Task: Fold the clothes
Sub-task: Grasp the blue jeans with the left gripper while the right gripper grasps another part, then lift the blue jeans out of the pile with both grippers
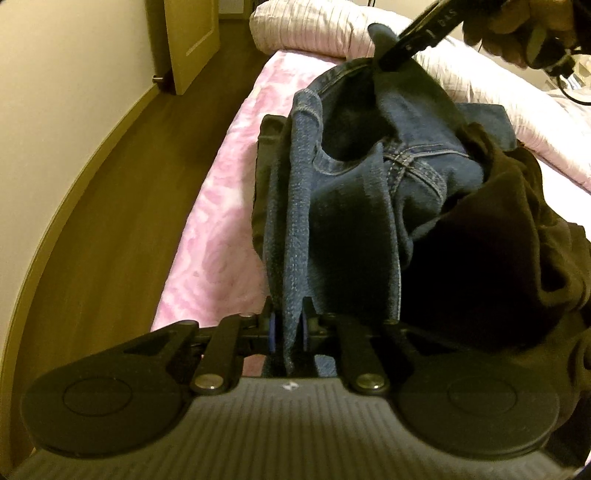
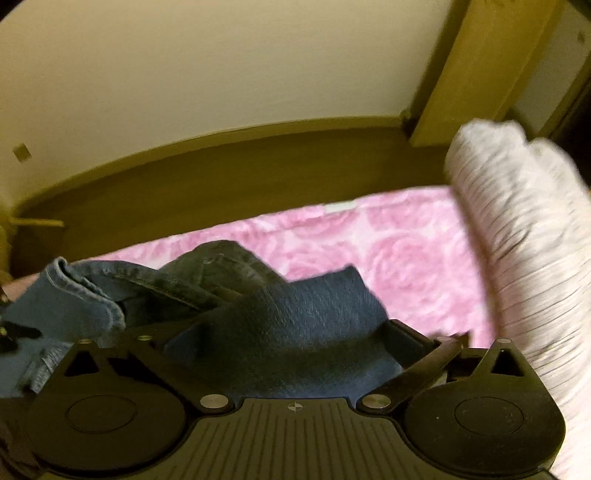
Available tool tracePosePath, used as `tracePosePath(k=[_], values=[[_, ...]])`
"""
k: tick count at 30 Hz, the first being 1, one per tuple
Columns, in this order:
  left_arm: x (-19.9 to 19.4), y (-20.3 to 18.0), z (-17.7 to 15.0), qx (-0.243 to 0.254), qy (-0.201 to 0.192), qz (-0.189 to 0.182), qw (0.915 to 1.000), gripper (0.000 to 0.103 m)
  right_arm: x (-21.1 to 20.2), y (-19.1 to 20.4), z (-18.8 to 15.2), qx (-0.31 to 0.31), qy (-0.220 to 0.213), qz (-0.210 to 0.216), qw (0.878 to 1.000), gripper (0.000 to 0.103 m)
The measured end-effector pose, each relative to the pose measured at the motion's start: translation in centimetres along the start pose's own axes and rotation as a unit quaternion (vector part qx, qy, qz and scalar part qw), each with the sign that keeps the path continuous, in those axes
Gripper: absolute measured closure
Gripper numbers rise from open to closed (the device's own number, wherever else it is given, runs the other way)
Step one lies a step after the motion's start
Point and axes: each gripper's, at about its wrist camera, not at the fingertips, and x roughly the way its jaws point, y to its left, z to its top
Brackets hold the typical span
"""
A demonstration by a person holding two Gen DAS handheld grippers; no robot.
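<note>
A pair of blue jeans hangs bunched above a pink rose-patterned bed. My left gripper is shut on a fold of the denim, which runs up between its fingers. My right gripper shows at the top of the left wrist view, at the far edge of the jeans. In the right wrist view the jeans drape over and between the right gripper's wide-spread jaws and hide the fingertips. A dark brown garment lies against the jeans on the right.
White striped pillows lie at the head of the bed and also show in the right wrist view. Wooden floor, a cream wall and a door lie beyond the bed's left edge.
</note>
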Motion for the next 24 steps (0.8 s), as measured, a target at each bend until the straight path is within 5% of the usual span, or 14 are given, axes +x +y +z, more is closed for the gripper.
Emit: tracePosePath(k=[2,4,6,11,16,17,24], values=[[-0.2,-0.1,0.1,-0.002,-0.004,-0.002,1.0,0.094,0.5,-0.8,-0.1,0.039,0.013,0.025,0.999,0.002],[-0.7,-0.2,0.1,-0.004,-0.012,-0.004,0.9999,0.094,0.5,-0.7,-0.3,0.057,0.018,0.046,0.997,0.017],[-1.1,-0.2,0.2,-0.006,-0.02,-0.007,0.9998,0.094,-0.1,0.0,-0.6,0.053,0.011,0.054,0.997,0.048],[-4.0,0.2,1.3,-0.029,-0.073,0.014,0.9968,0.096,-3.9,3.8,-1.7,-0.012,-0.022,-0.007,1.0,0.078],[-8.1,1.0,3.9,-0.04,-0.139,0.045,0.9885,0.096,-9.4,4.5,-3.1,0.025,-0.076,-0.024,0.997,0.085],[-9.0,1.0,4.6,-0.034,-0.152,0.051,0.9864,0.096,-10.6,4.5,-3.2,0.032,-0.09,-0.027,0.995,0.092],[-14.8,-1.6,8.8,0.017,-0.234,0.056,0.9705,0.096,-21.0,6.5,-2.1,0.043,-0.219,-0.069,0.972,0.093]])
